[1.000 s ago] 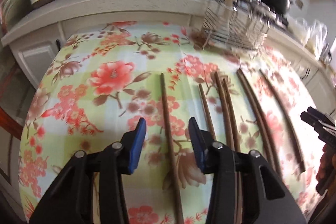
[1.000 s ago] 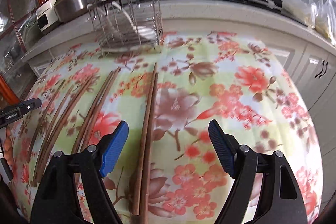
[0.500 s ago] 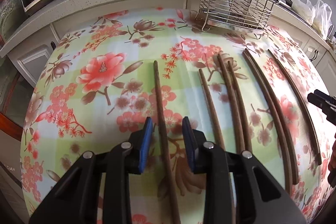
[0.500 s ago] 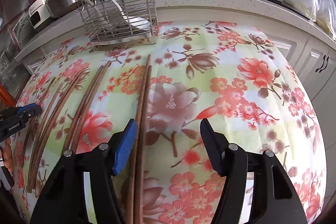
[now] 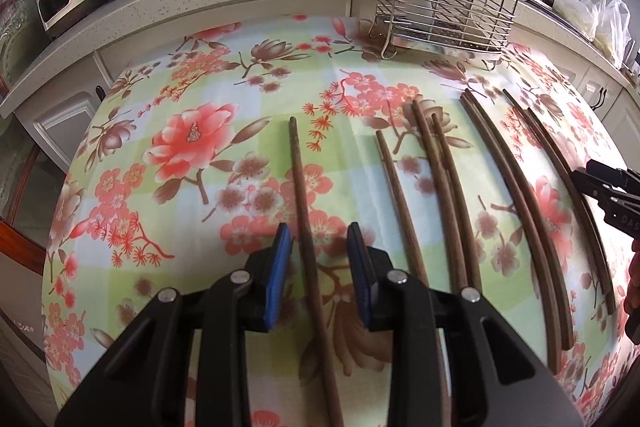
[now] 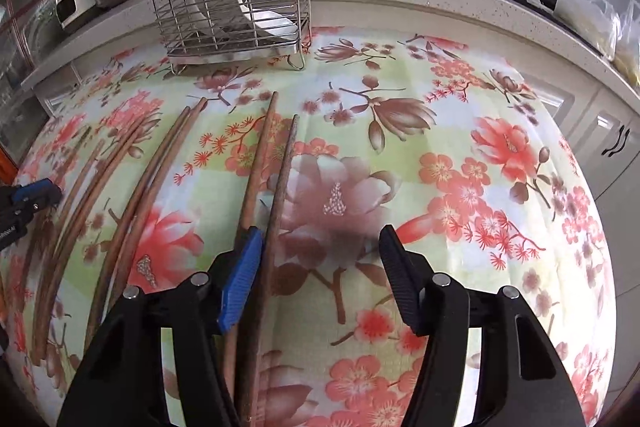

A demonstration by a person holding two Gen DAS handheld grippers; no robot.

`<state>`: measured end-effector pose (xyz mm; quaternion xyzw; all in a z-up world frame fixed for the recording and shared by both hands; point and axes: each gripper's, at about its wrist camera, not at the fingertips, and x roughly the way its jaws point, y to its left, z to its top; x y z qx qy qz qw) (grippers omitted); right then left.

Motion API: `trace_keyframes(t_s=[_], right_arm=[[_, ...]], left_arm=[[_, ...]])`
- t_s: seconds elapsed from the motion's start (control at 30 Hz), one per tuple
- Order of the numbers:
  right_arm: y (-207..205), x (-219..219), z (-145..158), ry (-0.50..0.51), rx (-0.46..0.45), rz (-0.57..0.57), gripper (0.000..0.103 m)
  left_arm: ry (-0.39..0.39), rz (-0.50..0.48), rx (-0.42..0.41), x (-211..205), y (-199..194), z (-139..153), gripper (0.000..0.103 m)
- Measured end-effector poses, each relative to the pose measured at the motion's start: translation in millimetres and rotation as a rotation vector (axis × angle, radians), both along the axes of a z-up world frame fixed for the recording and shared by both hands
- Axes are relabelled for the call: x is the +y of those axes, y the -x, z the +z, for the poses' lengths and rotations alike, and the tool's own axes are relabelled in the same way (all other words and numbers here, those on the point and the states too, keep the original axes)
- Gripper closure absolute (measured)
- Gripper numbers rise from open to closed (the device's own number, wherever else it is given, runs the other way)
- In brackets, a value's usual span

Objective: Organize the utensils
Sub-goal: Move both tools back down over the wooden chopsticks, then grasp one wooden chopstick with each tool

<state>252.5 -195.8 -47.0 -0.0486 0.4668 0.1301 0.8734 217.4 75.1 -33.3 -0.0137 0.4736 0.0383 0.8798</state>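
Left tool astride chopstick, rack beyond

The table is covered with a floral cloth in green, white and red. Brown chopsticks lie flat on it, roughly parallel. One single chopstick lies between the jaws of the left tongs. Further chopsticks lie to the right of those tongs, some in close pairs. A chopstick pair lies along the left jaw of the right tongs. A wire rack stands at the far edge, beyond both tongs.
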Motion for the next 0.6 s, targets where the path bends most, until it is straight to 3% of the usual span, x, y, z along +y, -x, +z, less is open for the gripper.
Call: trace_keyframes(t_s=[0.1, 0.27, 0.6], right_arm=[[-1.0, -4.7, 0.9, -0.002, 0.001, -0.013, 0.061], [1.2, 1.5, 2.3, 0.003, -0.001, 0.016, 0.091], [5.0, -2.8, 9.7, -0.054, -0.014, 0.012, 0.094]], left_arm=[[-0.005, -0.007, 0.004, 0.0, 0.8, 0.2, 0.082], [-0.021, -0.005, 0.013, -0.6, -0.8, -0.5, 0.094], [0.016, -0.016, -0.004, 1.5, 0.2, 7.4, 0.097]])
